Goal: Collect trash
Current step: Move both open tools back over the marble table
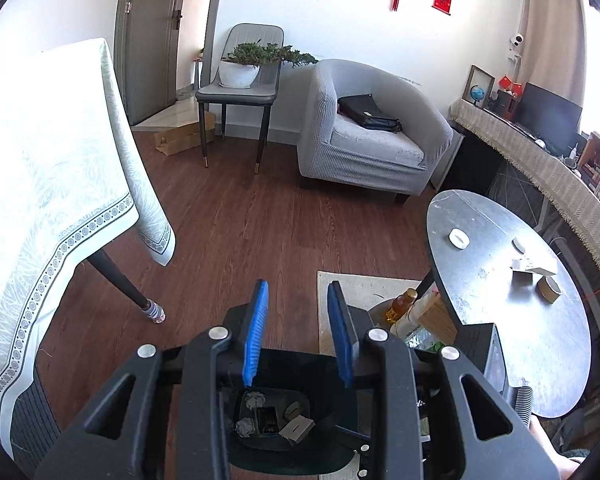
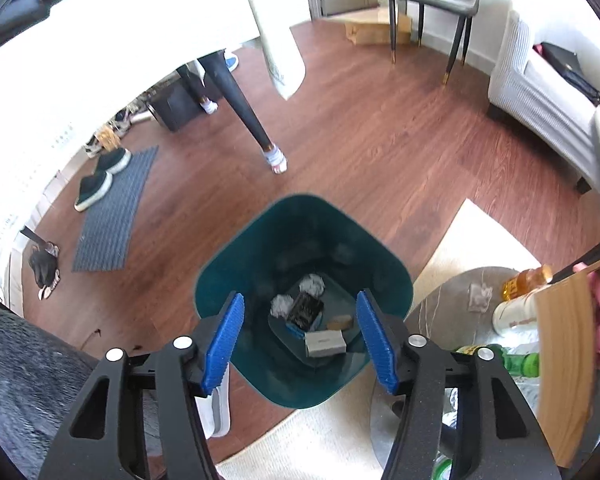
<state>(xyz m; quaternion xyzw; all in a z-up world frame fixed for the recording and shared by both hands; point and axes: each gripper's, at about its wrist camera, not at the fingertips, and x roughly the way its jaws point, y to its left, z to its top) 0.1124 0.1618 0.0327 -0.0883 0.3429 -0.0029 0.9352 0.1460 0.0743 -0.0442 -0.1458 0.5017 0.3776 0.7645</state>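
Both grippers empty. Your right gripper (image 2: 300,336) hangs over the teal bin (image 2: 236,248), jaws parted with nothing between the blue pads; through the gap you look straight down into the bin. Your left gripper (image 1: 298,332) is likewise released, pads apart, floor and bin showing between them.

Already in the bin: two crumpled paper balls (image 2: 312,284), a dark packet (image 2: 306,310), a grey box (image 2: 325,343) and a small tan piece (image 2: 340,323). All lie on the bottom, loose.

What remains, by my reading: the dark round table (image 1: 500,320) carries a white round piece (image 1: 459,238), a white box (image 1: 534,266) and a small tan roll-like item (image 1: 549,289). Whether all three count as trash I cannot say from here; they are small and near the lens edge.

The relation that matters: in the left wrist view those tabletop items lie ahead and well to the right of your left jaws, higher than the bin. The white box lies with its long axis roughly crosswise in that view. Your right hand is probably the nearer one, since the table sits on its side, though the tabletop is not visible from the right wrist.

A crumpled wrapper (image 2: 480,298) sits on the lower marbled shelf (image 2: 440,292), near the right gripper, beside an orange bottle (image 2: 524,280).
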